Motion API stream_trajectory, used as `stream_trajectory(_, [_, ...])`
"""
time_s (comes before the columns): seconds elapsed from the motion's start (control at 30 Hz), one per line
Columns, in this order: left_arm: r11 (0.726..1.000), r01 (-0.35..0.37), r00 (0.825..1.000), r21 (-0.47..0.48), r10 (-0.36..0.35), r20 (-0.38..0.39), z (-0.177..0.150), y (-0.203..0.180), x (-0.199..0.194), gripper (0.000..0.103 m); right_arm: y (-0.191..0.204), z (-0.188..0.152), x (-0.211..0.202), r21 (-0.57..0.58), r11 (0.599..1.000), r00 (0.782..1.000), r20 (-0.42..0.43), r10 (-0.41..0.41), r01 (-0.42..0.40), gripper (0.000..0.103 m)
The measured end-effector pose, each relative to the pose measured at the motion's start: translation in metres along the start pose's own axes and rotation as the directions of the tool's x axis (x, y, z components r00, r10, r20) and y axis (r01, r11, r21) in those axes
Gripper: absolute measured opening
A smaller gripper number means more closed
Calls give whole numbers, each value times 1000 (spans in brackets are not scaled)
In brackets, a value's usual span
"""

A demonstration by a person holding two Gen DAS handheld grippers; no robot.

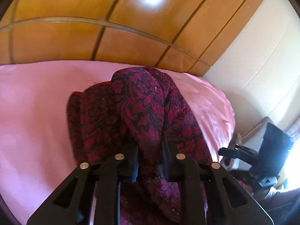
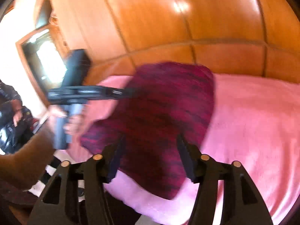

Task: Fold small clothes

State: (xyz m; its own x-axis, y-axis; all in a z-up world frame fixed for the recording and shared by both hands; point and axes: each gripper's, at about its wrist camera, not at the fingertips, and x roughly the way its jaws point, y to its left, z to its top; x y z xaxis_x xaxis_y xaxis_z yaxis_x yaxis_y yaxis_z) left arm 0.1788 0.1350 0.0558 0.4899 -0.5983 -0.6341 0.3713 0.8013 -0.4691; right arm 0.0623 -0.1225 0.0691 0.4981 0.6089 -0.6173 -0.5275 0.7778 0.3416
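Note:
A dark red and black floral garment lies bunched on the pink bed sheet. My left gripper is shut on a fold of it, and the cloth rises in a hump between the pads. In the right wrist view, which is blurred, the same garment spreads across the sheet, and the left gripper reaches into its left edge, held by a hand. My right gripper hangs open over the garment's near part, with its fingers apart and not pressing the cloth.
A glossy wooden headboard runs behind the bed. A cream wall stands to the right. The right gripper shows at the bed's right edge. A wood-framed opening lies at the left.

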Motion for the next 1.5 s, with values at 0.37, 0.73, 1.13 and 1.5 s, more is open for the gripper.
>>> stream_trajectory(0.37, [962,-226,974,-156,228,-4,-47,50,7,24,37,-7,82,-148,980,990,-21,-140,136,49])
stream_trajectory(0.73, [930,-350,933,-113,356,43,-58,27,-4,24,5,92,66,-40,999,999,-2,-34,34,46])
stream_trajectory(1.13, [892,-436,896,-119,443,36,-67,30,-1,24,-15,100,111,30,999,997,-66,29,-27,87])
stream_trajectory(1.5, [898,-427,899,-100,434,55,-76,30,-7,24,-104,26,119,418,863,934,-80,347,-285,101])
